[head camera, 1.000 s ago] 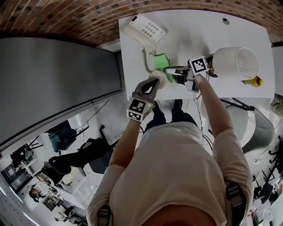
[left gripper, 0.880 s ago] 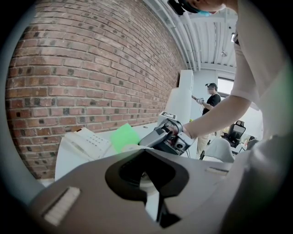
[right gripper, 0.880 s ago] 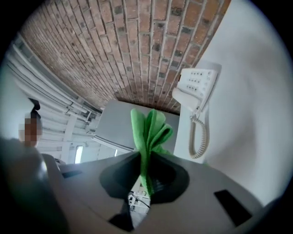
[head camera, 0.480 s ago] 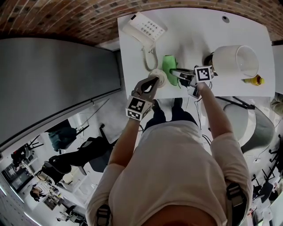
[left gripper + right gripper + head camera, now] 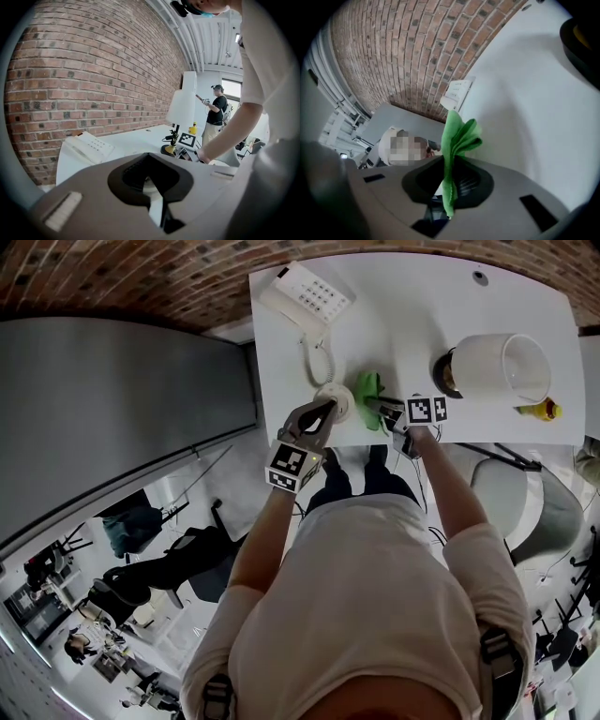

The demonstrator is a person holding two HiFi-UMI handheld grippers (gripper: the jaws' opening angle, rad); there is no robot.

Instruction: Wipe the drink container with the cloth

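In the head view a white drink container [image 5: 336, 399] sits at the near edge of the white table [image 5: 412, 306]. My left gripper [image 5: 328, 411] is shut on it. In the left gripper view a strip of the container [image 5: 154, 208] shows white between the jaws. Just to its right, my right gripper [image 5: 378, 401] is shut on a bunched green cloth [image 5: 367, 386]. The cloth lies close beside the container; I cannot tell if they touch. In the right gripper view the cloth [image 5: 459, 136] sticks up from between the jaws.
A white desk phone [image 5: 307, 298] with its coiled cord lies at the table's far left. A lamp with a white shade [image 5: 502, 367] stands at the right, with a small yellow duck [image 5: 536, 412] beside it. A brick wall runs behind the table.
My right gripper has drawn the green cloth away from the container and toward the table's near edge. The cloth is more bunched now. The left gripper has barely moved.
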